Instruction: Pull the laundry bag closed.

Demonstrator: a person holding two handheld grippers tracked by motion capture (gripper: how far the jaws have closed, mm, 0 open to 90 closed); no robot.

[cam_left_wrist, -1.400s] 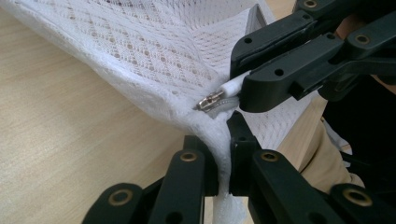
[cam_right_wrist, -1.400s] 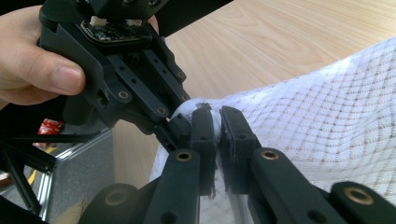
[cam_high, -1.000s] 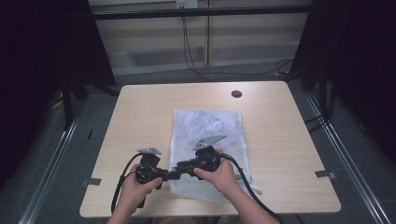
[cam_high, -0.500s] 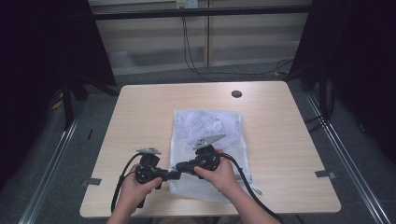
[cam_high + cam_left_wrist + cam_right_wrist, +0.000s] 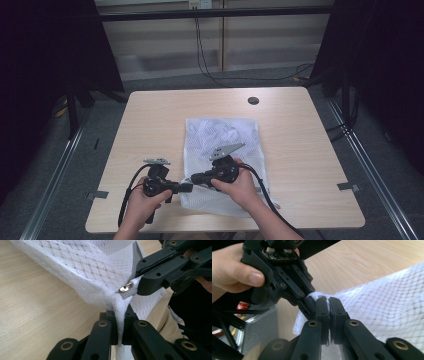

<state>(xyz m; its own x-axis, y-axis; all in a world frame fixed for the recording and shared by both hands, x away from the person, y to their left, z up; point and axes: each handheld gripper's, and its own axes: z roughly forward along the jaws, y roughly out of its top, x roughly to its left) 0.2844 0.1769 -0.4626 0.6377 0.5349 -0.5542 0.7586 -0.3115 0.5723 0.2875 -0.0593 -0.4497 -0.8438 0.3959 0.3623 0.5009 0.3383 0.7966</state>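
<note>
thing: white mesh zippered laundry bag (image 5: 222, 150) lying flat on the light wooden table (image 5: 150, 120), near edge lifted | left gripper (image 5: 119, 326): jaws clamped on the bag's corner fabric | right gripper (image 5: 328, 312): jaws pinched on the bag edge by the small silver zipper pull (image 5: 125, 287) | grippers: tips nearly touching

The left gripper (image 5: 120, 333) has its 2 black jaws pinched together on a fold of the white mesh bag (image 5: 82, 270), which rises from them and spreads to the far left over the wooden table (image 5: 37, 315). At the right, the right gripper (image 5: 140, 285) clamps the bag's edge beside the metal zipper pull (image 5: 125, 288).
</note>
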